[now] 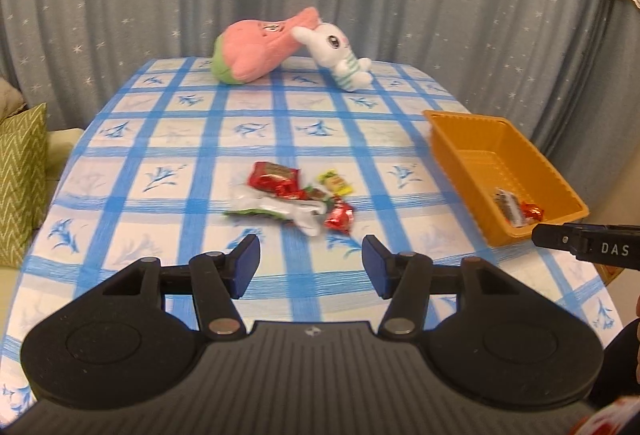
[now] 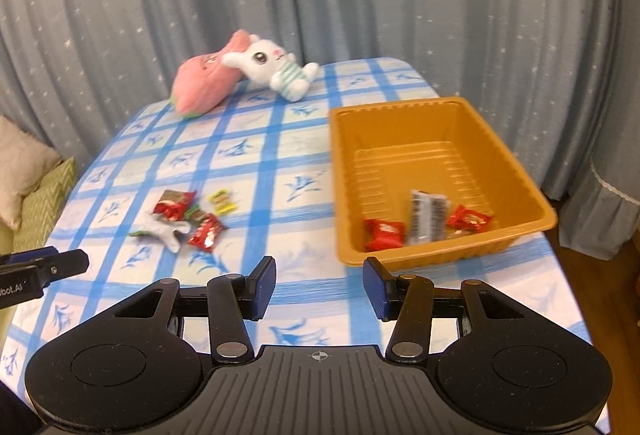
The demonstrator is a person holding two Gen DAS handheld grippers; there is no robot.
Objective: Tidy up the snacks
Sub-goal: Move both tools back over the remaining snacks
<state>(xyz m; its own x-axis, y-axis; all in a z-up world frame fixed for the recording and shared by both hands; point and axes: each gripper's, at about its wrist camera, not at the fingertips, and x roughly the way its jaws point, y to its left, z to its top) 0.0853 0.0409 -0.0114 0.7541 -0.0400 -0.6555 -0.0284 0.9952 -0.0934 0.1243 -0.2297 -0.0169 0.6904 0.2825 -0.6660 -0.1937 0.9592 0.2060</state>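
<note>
A small heap of snack packets [image 1: 294, 197] lies mid-table: red wrappers, a yellow one and a white-green one; it also shows in the right wrist view [image 2: 186, 219]. An orange tray [image 1: 470, 123] stands at the right; in the right wrist view, the tray [image 2: 440, 259] holds two red snacks [image 2: 383, 233] and a grey-black packet [image 2: 427, 215]. My left gripper [image 1: 310, 265] is open and empty, just short of the heap. My right gripper [image 2: 319, 287] is open and empty, before the tray's near wall.
A pink plush [image 1: 256, 49] and a white bunny plush [image 1: 340, 53] lie at the table's far edge against a grey starred curtain. A green cushion [image 1: 20, 179] sits off the table's left. The table carries a blue-checked cloth [image 1: 180, 139].
</note>
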